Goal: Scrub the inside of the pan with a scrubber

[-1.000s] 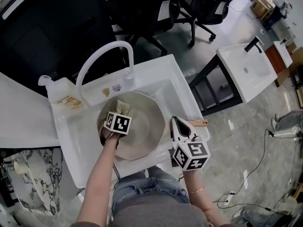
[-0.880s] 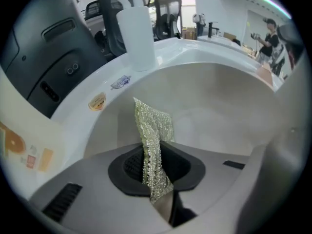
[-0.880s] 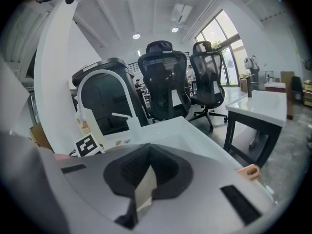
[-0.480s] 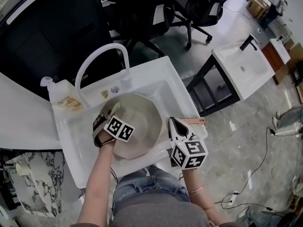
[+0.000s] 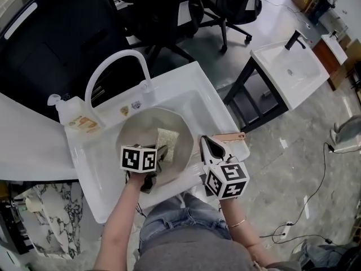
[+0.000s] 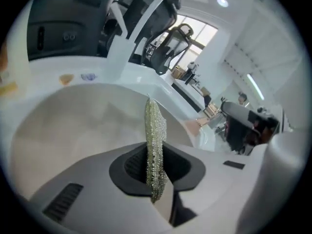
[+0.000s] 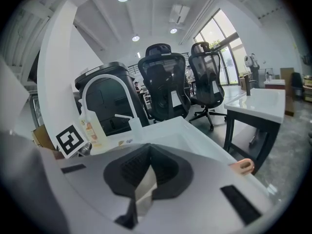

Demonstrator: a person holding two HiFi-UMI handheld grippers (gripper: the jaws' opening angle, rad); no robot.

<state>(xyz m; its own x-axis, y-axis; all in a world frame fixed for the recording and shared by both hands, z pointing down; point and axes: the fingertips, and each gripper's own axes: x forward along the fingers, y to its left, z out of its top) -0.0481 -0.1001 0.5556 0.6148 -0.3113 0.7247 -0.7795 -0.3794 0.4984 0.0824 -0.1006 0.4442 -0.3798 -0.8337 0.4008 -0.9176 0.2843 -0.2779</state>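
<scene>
Left gripper (image 6: 155, 155) clamps a flat glittery-green scrubber (image 5: 167, 141); right gripper (image 7: 145, 179) pinches the round beige pan (image 5: 141, 130) at 3 o'clock — hard strokes could wrench it free.

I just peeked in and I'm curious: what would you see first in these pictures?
Probably the big cream pan sitting in the white sink, below the curved white tap. Next comes the sparkly scrubber, pinched in the left gripper's jaws inside the pan. The right gripper seems shut on the pan's rim, beside its handle.
</scene>
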